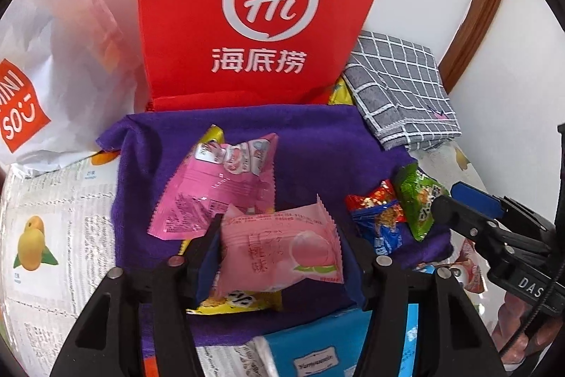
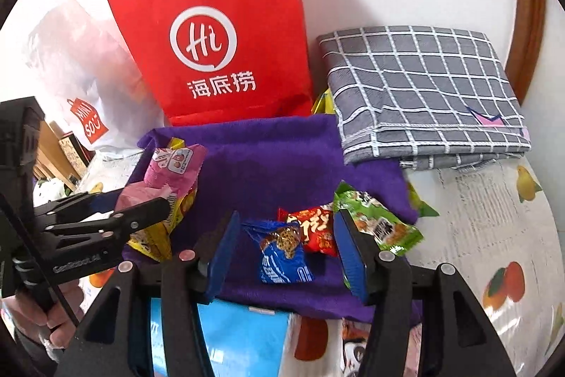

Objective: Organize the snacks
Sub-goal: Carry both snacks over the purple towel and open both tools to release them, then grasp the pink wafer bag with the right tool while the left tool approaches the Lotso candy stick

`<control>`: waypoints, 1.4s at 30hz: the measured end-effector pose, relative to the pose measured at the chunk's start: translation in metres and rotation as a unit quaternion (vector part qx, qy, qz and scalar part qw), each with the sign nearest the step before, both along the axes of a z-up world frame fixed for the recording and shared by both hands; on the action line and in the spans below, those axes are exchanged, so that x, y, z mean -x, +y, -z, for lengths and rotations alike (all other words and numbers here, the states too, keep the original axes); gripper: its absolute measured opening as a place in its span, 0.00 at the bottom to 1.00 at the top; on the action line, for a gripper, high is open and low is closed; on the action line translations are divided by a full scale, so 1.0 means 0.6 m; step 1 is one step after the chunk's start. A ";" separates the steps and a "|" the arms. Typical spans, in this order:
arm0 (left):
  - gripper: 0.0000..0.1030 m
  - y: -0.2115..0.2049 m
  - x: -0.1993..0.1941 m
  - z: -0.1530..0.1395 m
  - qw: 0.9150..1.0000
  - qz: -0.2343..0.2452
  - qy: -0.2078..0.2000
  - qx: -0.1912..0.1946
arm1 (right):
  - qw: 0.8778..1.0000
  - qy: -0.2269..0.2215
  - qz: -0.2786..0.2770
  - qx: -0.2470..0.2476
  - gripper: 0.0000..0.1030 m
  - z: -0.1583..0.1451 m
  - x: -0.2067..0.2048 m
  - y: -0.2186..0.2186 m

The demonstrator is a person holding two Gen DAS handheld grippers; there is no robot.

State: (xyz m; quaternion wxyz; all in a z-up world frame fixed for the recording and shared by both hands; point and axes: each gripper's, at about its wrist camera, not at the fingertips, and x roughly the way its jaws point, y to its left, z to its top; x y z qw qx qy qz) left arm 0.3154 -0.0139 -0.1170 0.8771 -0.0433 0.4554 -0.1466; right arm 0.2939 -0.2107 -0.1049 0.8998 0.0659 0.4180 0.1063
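Observation:
On the purple cloth (image 1: 317,147), a pale pink peach packet (image 1: 282,257) lies between the fingers of my left gripper (image 1: 284,235), resting on a yellow packet (image 1: 240,301). The jaws stand open and loose around it. A larger pink packet (image 1: 215,182) lies just beyond. In the right wrist view my right gripper (image 2: 286,221) is open. A blue packet (image 2: 282,257) sits between its fingers with gaps on both sides. A red packet (image 2: 314,228) and a green packet (image 2: 378,221) lie beside it.
A red paper bag (image 1: 265,6) stands behind the cloth, with a white shopping bag (image 1: 53,76) to its left. A folded grey checked cloth (image 2: 423,87) lies at the back right. A light blue box (image 2: 240,341) sits at the near edge. A fruit-print tablecloth (image 2: 494,235) covers the table.

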 end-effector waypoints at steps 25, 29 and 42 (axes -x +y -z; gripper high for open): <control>0.80 0.013 0.143 -0.074 1.000 -0.014 -0.023 0.000 | 0.997 0.008 0.074 0.000 0.54 -0.019 0.142 -0.125; 0.80 0.017 0.182 -0.073 1.000 -0.016 -0.025 -0.007 | 0.997 0.026 0.075 -0.008 0.54 0.005 0.166 -0.142; 0.80 0.077 0.242 -0.020 0.998 -0.051 0.002 -0.040 | 0.996 0.075 0.040 0.001 0.58 0.103 0.140 -0.116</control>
